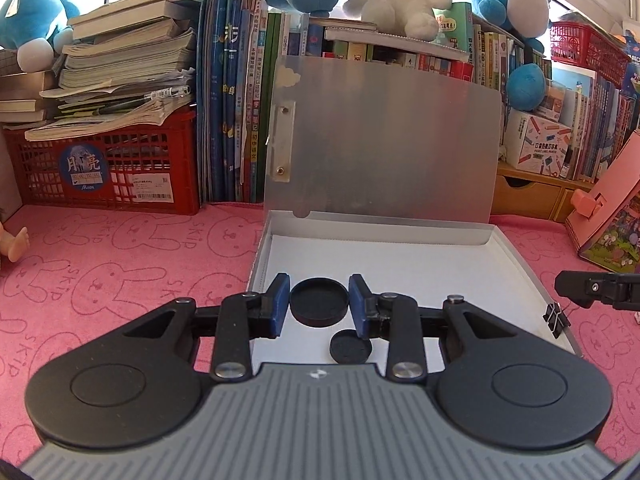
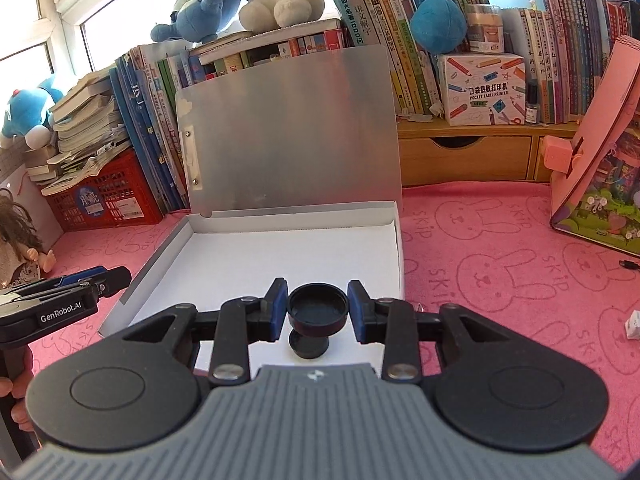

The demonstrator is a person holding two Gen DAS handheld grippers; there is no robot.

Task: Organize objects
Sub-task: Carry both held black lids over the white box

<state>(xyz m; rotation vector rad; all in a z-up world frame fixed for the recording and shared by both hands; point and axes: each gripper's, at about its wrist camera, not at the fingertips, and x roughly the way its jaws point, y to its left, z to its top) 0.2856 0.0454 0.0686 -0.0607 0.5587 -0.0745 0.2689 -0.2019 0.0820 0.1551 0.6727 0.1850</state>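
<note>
**Both grippers clamped on black round caps over open box**

Left gripper [image 1: 319,304]: blue pads pinch a flat black round plastic cap [image 1: 319,301], held above the white floor of the shallow open cardboard box [image 1: 516,264]. A second, smaller black disc [image 1: 351,345] shows just below it; can't tell if it lies on the box floor or belongs to the held piece.

Right gripper [image 2: 317,307]: jaws closed on a black round cup-like cap [image 2: 317,309], with a narrower black base [image 2: 308,346] under it, over the near end of the same box. Box lid [image 2: 288,128] stands upright, silvery grey inside.

Readable text: "GenRobot.AI" on the left gripper's side [image 2: 66,314], right-wrist view only. "POCKET LABEL PRINTER" on the white carton [image 2: 482,90] on the wooden drawer shelf [image 2: 464,156]. "SKIP" with rabbit outlines on the pink cloth [image 2: 500,272]. "Moon" on the round blue sticker [image 1: 85,168] of the red plastic crate [image 1: 100,168].

Left-wrist view only: black binder clip [image 1: 556,318] on the box's right rim. Right-wrist view only: doll with brown hair [image 2: 16,240] at the left edge, and fingers [image 2: 16,400] wrapped round the left gripper's handle.
</note>
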